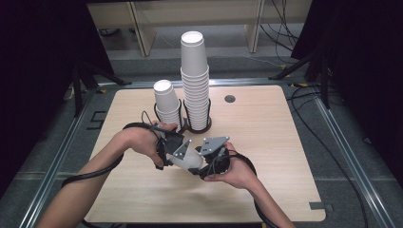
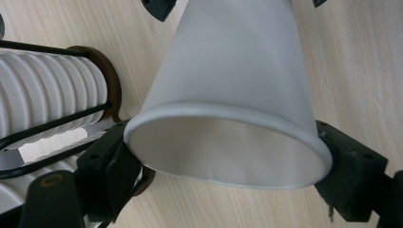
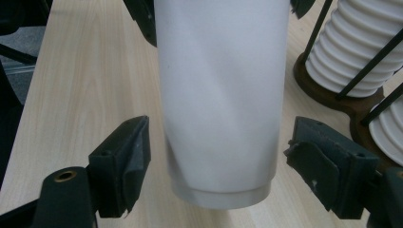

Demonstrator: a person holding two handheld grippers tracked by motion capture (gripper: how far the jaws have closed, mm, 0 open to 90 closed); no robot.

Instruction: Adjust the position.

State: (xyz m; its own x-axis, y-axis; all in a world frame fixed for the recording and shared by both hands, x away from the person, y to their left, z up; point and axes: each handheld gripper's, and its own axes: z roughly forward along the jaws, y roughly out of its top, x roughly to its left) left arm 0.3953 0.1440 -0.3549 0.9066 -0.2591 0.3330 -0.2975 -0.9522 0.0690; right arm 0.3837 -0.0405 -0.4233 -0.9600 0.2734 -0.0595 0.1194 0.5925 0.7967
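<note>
**A:** Where's the paper cup [image 1: 190, 160]?

**B:** Lying level above the table [image 1: 266, 142], rim clamped in the left gripper [image 2: 228, 156]; the right gripper [image 3: 218, 166] brackets its base, jaws wide, apart.

**A:** Progress?

**B:** Likely mid-handover; the racked cup stacks [image 1: 195, 80] wait beyond.

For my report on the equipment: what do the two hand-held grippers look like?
Both the left gripper and the right gripper have black bodies with blocky black jaws. Each carries a grey three-cornered plate on top and trails a thick black cable.
</note>
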